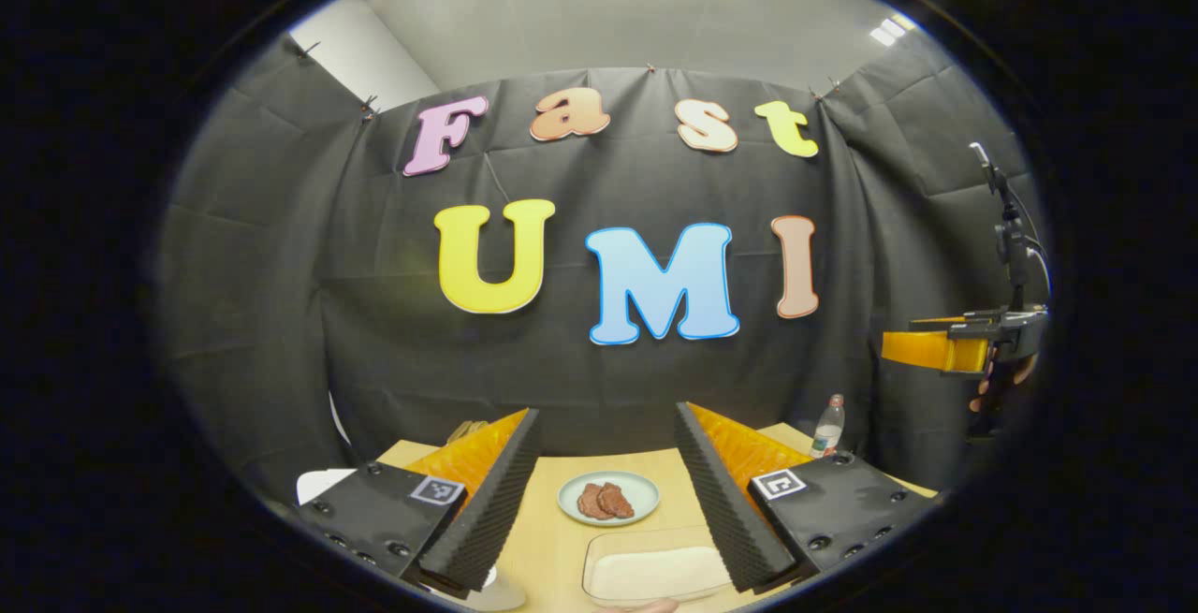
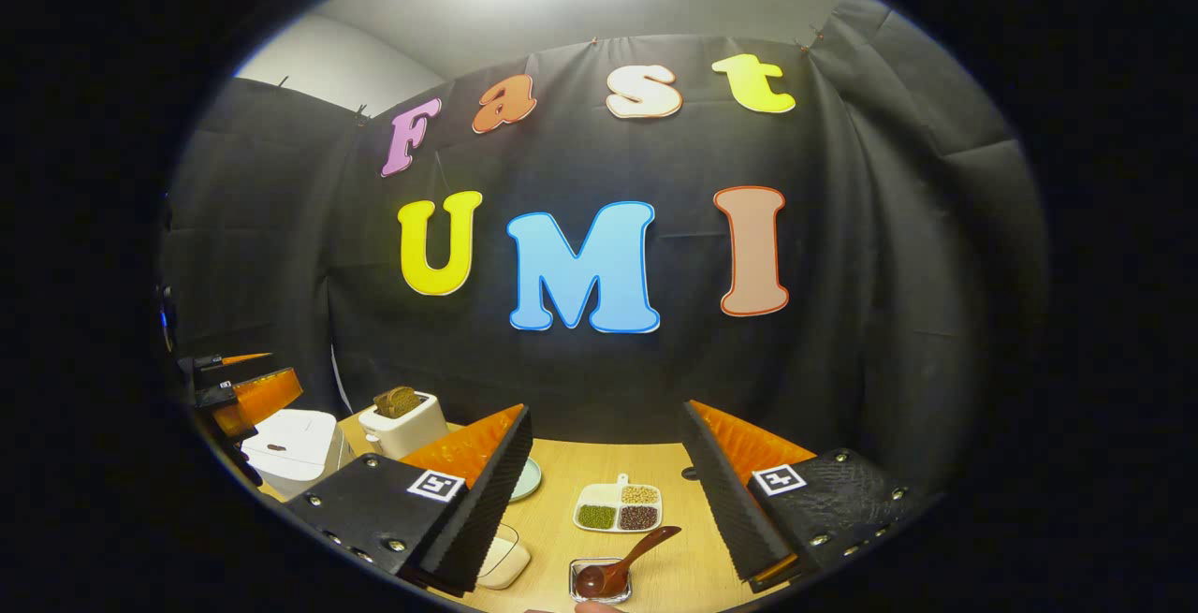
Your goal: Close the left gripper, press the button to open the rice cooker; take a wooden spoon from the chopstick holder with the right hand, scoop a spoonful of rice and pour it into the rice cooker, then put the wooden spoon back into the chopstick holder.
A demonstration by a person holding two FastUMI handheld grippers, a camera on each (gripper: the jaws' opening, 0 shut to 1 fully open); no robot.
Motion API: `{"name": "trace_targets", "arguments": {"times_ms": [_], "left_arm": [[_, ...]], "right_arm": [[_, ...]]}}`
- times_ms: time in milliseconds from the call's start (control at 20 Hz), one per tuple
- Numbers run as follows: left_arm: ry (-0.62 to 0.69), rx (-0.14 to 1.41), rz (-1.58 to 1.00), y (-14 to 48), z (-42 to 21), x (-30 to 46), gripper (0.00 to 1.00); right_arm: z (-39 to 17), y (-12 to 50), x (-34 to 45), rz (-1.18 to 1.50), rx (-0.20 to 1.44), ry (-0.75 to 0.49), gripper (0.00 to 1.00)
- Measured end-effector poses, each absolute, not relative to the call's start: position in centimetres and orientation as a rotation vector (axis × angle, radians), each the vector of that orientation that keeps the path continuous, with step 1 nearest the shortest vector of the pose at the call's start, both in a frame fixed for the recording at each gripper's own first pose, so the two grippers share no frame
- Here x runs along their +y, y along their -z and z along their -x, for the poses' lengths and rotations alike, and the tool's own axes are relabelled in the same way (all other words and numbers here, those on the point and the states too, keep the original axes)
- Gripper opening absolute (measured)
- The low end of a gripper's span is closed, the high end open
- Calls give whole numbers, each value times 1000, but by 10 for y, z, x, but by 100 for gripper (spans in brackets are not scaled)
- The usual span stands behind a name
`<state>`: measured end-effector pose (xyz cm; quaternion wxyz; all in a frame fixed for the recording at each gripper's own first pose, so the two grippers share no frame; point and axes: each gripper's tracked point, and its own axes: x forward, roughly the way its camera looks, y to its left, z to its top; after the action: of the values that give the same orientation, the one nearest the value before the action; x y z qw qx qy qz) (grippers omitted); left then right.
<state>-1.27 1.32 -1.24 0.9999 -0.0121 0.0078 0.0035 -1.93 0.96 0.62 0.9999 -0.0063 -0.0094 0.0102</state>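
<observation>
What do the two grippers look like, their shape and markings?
The left gripper and right gripper look alike: two wedge-shaped fingers with ribbed inner pads, dark bolted base blocks, and a small square black-and-white marker on each block.

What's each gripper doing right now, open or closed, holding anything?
Left gripper: open, holding nothing, above the table.
Right gripper: open, holding nothing; the wooden spoon lies below it.
</observation>
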Motion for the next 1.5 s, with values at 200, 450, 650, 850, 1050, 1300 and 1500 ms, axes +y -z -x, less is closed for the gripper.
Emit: {"name": "trace_targets", "arguments": {"times_ms": [200,450,650,850,1050,1300,1500], "left_arm": [[-2,16,22,15,15,11,100],[5,8,11,14,14,6,100],[5,5,16,16,14,4,100],[7,11,10,20,11,1,89],[3,7,21,22,12,5,100],[-14,-4,26,23,22,18,100],[-16,-1,16,30,25,24,100]], "right_arm": [[20,-3,15,13,-18,-30,96],[17,2,17,14,-6,-41,96],[17,2,13,6,-7,-35,96],[18,4,13,-7,-6,-33,96],[19,7,14,4,-13,-31,96],[18,12,26,3,-7,-52,96],[15,15,35,12,-7,-54,96]]}}
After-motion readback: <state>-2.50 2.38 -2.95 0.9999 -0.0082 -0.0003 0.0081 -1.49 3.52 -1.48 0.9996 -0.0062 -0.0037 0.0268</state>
